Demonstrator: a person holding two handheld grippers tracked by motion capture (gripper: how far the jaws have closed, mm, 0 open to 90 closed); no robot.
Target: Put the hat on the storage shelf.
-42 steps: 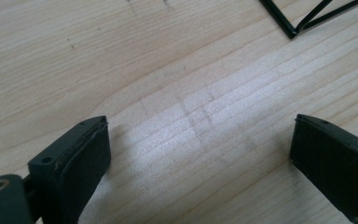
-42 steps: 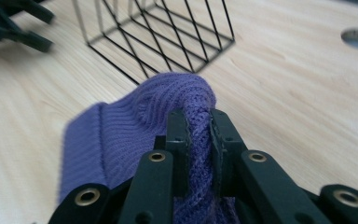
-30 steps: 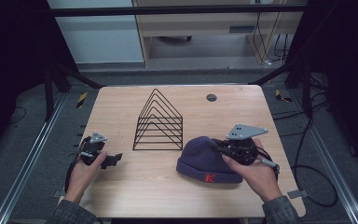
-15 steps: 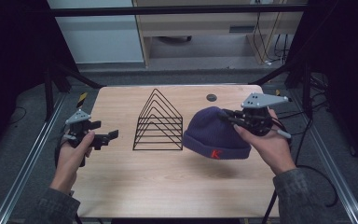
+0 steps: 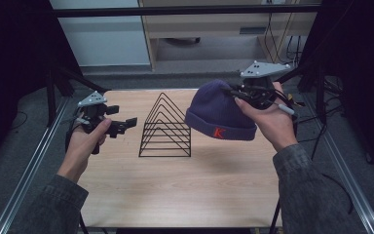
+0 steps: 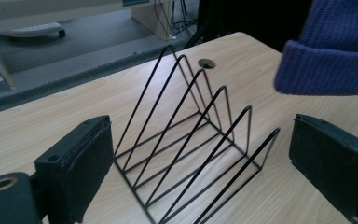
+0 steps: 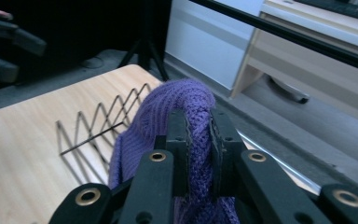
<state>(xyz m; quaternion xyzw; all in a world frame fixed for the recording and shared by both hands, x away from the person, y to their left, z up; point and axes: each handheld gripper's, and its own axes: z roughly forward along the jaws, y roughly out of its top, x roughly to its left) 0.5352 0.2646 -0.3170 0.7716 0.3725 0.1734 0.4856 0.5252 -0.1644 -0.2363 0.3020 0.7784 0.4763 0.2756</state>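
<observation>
The hat (image 5: 220,116), soft, light knit, hung right of frame centre, above the table beside the rack (image 5: 166,127), pinched at its crown by the right gripper (image 5: 237,94); probably it sagged. The left gripper (image 5: 125,124) stood open and empty.

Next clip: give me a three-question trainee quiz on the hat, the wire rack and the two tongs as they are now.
1. True or false: the purple beanie rests flat on the table.
2. Which tongs pinch the beanie's knit?
A. left tongs
B. right tongs
C. both
3. Fill in: the left tongs are open and point toward the black wire ____.

Key
1. False: it hangs lifted above the table, beside the rack.
2. B: the right gripper view shows its jaws closed on a fold of knit.
3. rack
</observation>
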